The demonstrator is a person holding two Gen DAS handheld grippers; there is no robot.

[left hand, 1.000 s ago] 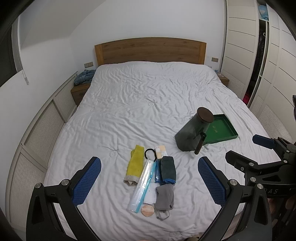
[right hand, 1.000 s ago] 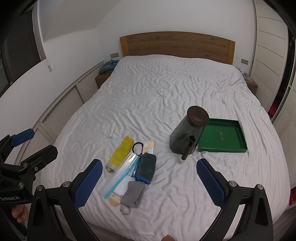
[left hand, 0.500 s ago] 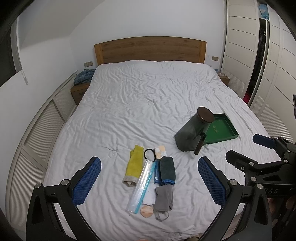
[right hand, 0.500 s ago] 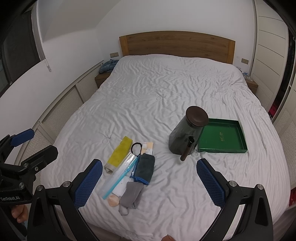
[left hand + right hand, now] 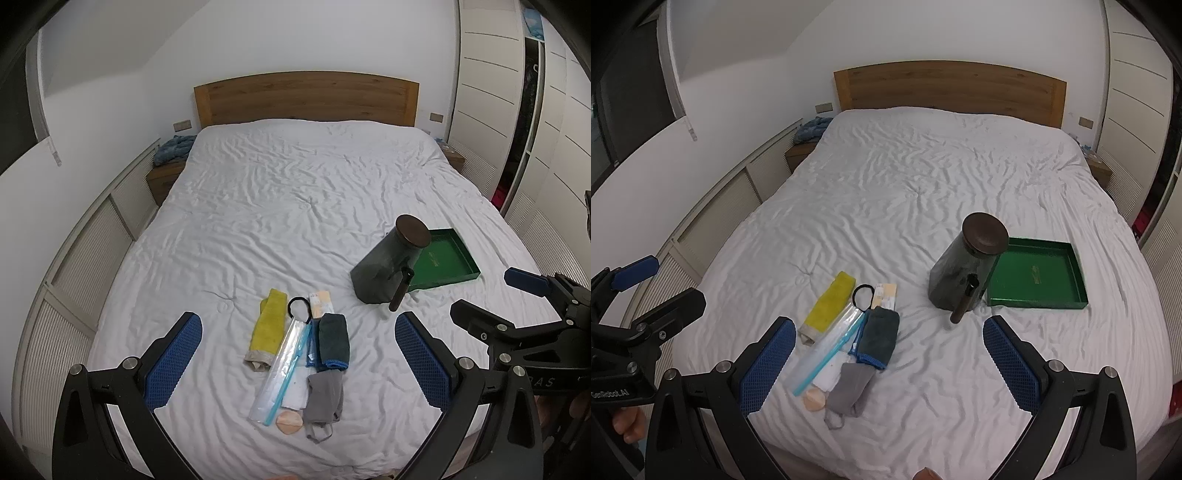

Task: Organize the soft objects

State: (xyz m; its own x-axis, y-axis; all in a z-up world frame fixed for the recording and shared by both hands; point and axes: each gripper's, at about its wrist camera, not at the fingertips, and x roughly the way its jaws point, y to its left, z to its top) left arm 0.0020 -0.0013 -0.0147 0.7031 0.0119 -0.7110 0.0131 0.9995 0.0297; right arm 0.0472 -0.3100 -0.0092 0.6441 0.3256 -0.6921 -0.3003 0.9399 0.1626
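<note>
A cluster of small items lies near the foot of the white bed (image 5: 295, 206): a yellow cloth (image 5: 266, 328) (image 5: 827, 305), a dark green towel (image 5: 333, 340) (image 5: 878, 333), a grey face mask (image 5: 323, 398) (image 5: 849, 389), a black hair tie (image 5: 298, 307), a clear bag with a blue toothbrush (image 5: 282, 373) (image 5: 827, 356), and a peach puff (image 5: 289, 420). A dark jar with a brown lid (image 5: 389, 267) (image 5: 964, 266) leans beside a green tray (image 5: 445, 264) (image 5: 1036, 275). My left gripper (image 5: 297, 363) and right gripper (image 5: 886, 363) are open and empty, above the bed's foot.
A wooden headboard (image 5: 306, 98) stands at the far end. A nightstand with a blue cloth (image 5: 171, 147) is at the left. White wardrobes (image 5: 517, 110) line the right wall. A black tube (image 5: 399, 290) leans against the jar.
Both grippers have drifted slightly; the items sit a little lower in the views. Nothing on the bed has moved.
</note>
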